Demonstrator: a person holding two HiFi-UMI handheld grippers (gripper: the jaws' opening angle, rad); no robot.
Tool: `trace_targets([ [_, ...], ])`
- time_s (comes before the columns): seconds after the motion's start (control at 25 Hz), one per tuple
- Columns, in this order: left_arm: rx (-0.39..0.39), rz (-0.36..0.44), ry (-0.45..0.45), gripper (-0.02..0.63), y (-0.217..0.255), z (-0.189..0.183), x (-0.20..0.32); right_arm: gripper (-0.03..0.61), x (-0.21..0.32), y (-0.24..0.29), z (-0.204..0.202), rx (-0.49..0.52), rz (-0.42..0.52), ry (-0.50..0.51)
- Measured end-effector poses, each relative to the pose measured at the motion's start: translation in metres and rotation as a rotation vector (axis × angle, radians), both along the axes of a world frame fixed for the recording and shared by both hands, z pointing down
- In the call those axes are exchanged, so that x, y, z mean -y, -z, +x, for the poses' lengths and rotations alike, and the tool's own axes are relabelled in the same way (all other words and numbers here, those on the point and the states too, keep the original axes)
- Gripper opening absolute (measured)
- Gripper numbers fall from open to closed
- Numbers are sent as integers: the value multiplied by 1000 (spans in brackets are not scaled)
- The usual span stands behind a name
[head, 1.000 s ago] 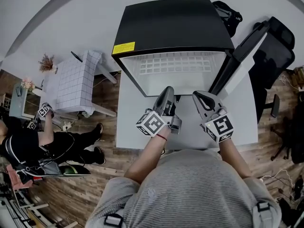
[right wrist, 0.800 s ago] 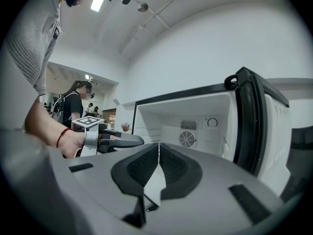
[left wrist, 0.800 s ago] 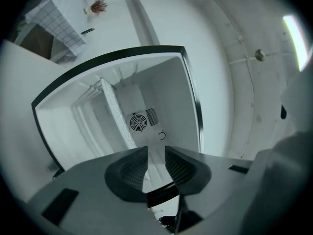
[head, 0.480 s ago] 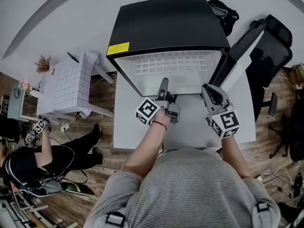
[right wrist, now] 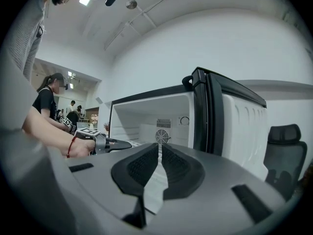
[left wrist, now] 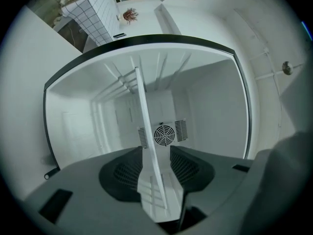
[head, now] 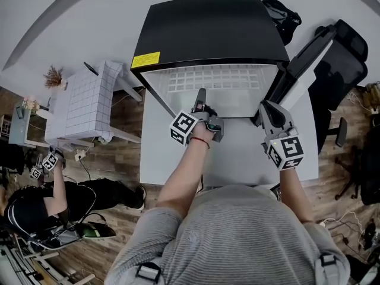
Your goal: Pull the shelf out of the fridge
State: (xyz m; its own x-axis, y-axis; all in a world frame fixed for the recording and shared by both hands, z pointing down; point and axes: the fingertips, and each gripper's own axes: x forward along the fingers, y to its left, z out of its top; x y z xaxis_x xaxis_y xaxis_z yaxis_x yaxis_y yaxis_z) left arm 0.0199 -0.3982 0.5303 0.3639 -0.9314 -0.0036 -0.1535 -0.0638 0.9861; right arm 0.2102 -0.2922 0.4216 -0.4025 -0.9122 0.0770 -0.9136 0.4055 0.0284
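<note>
Left gripper (head: 200, 100) has gone forward from the table (head: 237, 159) to the mouth of the fridge (head: 208, 28) and rolled. Its jaws have just been opening and now stand wide, with the front edge of the shelf (head: 219, 79) between them. Right gripper (head: 267, 107) has drifted out toward the open door (head: 297, 70). Its jaws are together with nothing in them, and it hangs clear of the fridge. Step in hand, as I read it: setting the left jaws over the shelf edge before the grip, so the pull has not begun. The left gripper view shows the pads on either side of the edge, but I see no clamp on it. The next move calls for closing the jaws squarely on the front edge, then drawing straight back toward the person and level with the shelf's plane so it does not bind in the side walls. The right gripper looks free to steady the shelf if needed. Shelf is a white grid of thin bars and a flat panel, seen nearly edge-on in the left gripper view. It runs back toward the round fan (left wrist: 165, 135) in the rear wall. It sits fully inside the fridge, with its front edge at about the opening. Nothing rests on it.
</note>
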Motion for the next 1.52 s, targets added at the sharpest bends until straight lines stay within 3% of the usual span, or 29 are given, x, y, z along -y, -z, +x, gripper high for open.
trace_targets([
  [0.96,-84,-45,67,164,-13,13,58,15,-2,4,27,-53,-14,-87],
  [1.32,-104,-53,96,163,-12,19,79,15,-2,5,52,-79,-32,-166],
  [1.52,-123,-51,115,109,-10,19,85,15,4,7,62,-76,-34,-196],
])
